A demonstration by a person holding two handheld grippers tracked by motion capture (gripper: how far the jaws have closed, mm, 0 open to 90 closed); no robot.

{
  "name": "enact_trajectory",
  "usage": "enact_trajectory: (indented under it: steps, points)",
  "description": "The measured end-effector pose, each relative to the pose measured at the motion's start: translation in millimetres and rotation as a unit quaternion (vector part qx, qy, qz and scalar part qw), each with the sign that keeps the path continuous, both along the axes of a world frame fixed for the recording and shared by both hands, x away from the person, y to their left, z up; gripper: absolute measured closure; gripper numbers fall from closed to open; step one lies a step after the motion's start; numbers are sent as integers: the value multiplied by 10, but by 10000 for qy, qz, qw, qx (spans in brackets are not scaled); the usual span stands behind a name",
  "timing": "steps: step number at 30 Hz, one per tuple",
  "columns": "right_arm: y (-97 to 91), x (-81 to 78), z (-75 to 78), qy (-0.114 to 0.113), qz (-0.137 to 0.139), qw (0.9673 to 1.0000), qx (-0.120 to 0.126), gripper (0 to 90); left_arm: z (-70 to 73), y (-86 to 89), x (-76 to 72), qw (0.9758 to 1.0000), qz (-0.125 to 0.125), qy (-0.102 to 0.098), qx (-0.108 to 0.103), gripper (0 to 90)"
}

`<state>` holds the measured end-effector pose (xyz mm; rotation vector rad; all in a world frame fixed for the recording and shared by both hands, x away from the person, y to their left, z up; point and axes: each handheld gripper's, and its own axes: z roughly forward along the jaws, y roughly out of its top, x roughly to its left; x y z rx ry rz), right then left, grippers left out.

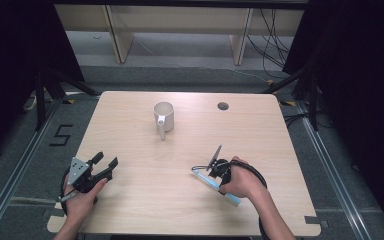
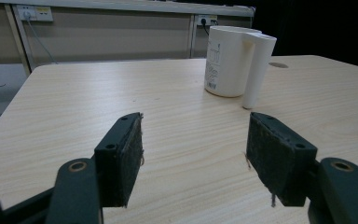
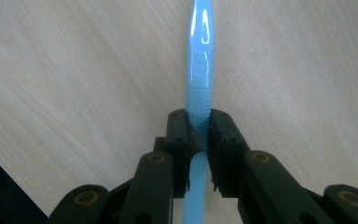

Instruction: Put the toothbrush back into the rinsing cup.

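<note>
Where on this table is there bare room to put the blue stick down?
Bare wood spans the middle between the left gripper, the white mug and the right gripper clamping the blue stick. The right edge past the round hole is free. Nowhere is crowded.

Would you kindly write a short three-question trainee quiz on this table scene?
1. True or false: the right gripper is shut on the blue handle.
2. How do the left gripper's jaws stand? A open, B shut on the cup.
3. Fill in: the white cup stands ___ on the table.

Key: 1 true; 2 A; 3 upright.
</note>
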<state>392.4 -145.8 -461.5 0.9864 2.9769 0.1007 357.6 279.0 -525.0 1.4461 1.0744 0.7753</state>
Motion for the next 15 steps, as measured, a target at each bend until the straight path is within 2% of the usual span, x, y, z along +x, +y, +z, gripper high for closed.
enact_trajectory:
  steps: [2,4,6,7,8,11,13,15]
  points:
    - [-10,-4,27,-11,-41,10000,31,794,-4,-2,7,10000,-10,-34,-27,357]
    - [-16,-20,51,-44,-154,9999,45,794,0,-1,0,10000,4,5,5,356]
    - [-21,-23,82,-45,-149,9999,18,794,3,-3,-3,10000,18,23,26,357]
    - [-26,-31,97,-61,-172,9998,123,794,2,-3,-3,10000,18,21,25,357]
    - [-44,-16,92,-125,-36,9997,188,794,1,-3,-2,10000,14,10,17,357]
    - [-38,-31,132,-107,-114,9997,182,794,1,-4,-2,10000,15,11,21,357]
    - [-68,-10,138,-265,59,9992,288,794,0,-4,0,10000,11,6,16,357]
    - [-75,-19,165,-273,-29,9993,268,794,3,-4,-3,10000,23,25,35,357]
